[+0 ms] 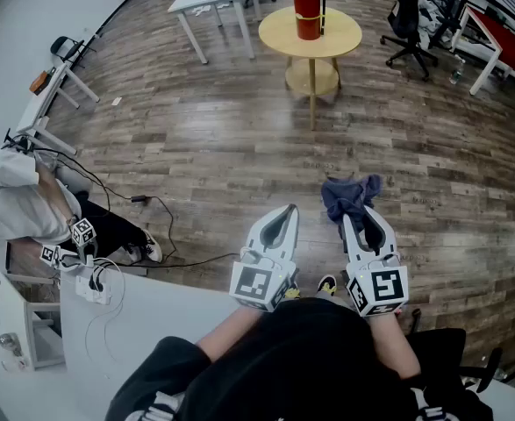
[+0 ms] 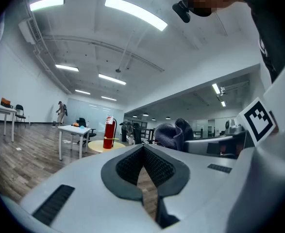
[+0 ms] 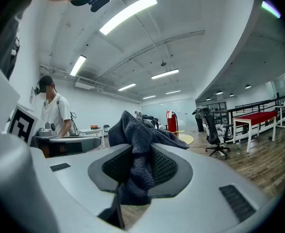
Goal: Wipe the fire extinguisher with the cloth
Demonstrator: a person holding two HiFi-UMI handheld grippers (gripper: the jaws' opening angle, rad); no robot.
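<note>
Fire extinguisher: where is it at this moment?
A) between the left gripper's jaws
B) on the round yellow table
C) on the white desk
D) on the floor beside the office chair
B: the head view shows the red fire extinguisher standing upright on the round yellow table.

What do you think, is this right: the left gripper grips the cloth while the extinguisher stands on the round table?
No: the right gripper grips the cloth, as the right gripper view shows; the extinguisher stands on the round table.
</note>
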